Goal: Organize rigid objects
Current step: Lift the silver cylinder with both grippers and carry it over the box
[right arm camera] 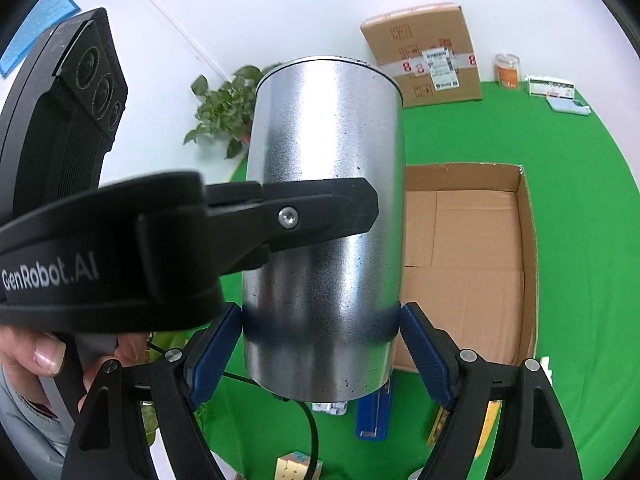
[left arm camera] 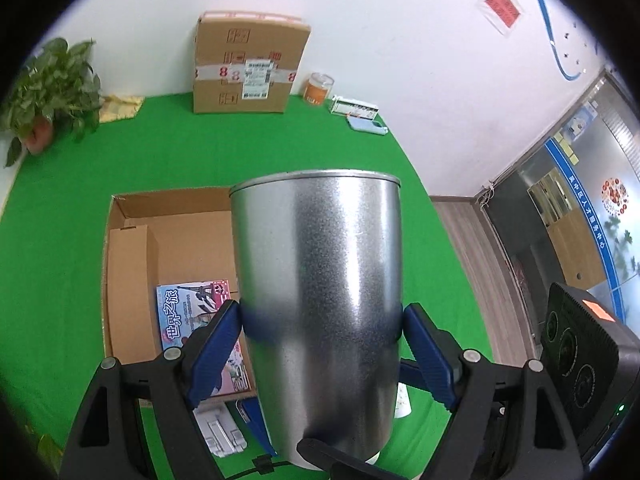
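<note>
A silver metal tin (left arm camera: 320,300) stands upright in the air over the green table, held from two sides. My left gripper (left arm camera: 320,320) is shut on it, blue pads (left arm camera: 218,344) pressed on both flanks. My right gripper (right arm camera: 320,320) is shut on the same tin (right arm camera: 324,224), pads on both flanks. The left gripper's black finger (right arm camera: 320,208) crosses the tin in the right wrist view. An open shallow cardboard box (left arm camera: 132,264) lies below and behind, with a colourful booklet (left arm camera: 188,312) inside; the right wrist view shows its far half (right arm camera: 472,248).
A sealed cardboard carton (left arm camera: 248,68) stands at the table's back by an orange jar (left arm camera: 318,88), a small white box (left arm camera: 354,106) and a phone (left arm camera: 366,125). A potted plant (left arm camera: 48,92) sits at the back left. A cube puzzle (right arm camera: 294,466), blue item (right arm camera: 372,412) and white item (left arm camera: 220,432) lie near.
</note>
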The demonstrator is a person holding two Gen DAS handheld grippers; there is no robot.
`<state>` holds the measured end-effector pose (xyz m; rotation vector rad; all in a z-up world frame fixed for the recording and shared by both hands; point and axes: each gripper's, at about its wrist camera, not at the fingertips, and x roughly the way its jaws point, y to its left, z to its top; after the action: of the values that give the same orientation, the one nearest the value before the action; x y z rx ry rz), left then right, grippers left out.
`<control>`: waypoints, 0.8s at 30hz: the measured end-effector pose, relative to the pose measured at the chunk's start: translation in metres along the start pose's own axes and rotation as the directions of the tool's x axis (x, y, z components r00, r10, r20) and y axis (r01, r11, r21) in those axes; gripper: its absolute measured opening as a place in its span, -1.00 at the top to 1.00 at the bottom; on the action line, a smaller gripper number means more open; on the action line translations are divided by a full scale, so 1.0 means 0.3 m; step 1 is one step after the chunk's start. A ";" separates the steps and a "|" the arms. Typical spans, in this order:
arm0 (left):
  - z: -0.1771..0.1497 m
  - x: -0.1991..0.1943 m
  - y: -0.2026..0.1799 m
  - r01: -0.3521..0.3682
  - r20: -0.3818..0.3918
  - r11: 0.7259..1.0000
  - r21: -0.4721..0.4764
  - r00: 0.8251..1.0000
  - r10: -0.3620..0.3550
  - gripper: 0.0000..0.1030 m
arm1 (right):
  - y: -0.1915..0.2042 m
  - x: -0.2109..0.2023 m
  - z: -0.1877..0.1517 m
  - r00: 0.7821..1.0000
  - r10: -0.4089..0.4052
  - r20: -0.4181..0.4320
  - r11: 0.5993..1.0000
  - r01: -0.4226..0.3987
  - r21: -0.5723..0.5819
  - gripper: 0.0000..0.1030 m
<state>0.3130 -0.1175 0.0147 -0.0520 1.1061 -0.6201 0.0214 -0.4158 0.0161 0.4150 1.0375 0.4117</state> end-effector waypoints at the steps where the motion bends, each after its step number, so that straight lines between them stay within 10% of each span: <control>1: 0.013 0.023 0.016 0.005 -0.015 1.000 -0.005 1.000 -0.005 -0.59 | 0.002 0.016 0.003 1.000 -0.002 -0.011 1.000 0.002 0.004 -0.54; 10: 0.036 0.298 0.156 0.039 -0.174 0.997 -0.068 0.983 -0.051 -0.59 | -0.103 0.308 0.002 0.989 0.007 -0.151 0.993 0.011 0.119 -0.54; 24: -0.109 0.698 0.280 0.056 -0.397 0.980 -0.190 0.909 -0.129 -0.59 | -0.313 0.584 -0.243 0.932 0.033 -0.360 0.970 0.057 0.235 -0.54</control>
<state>0.3850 -0.1422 -0.2003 -0.1318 1.5714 -0.6332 0.0474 -0.3960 -0.1931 0.5636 1.4587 0.3584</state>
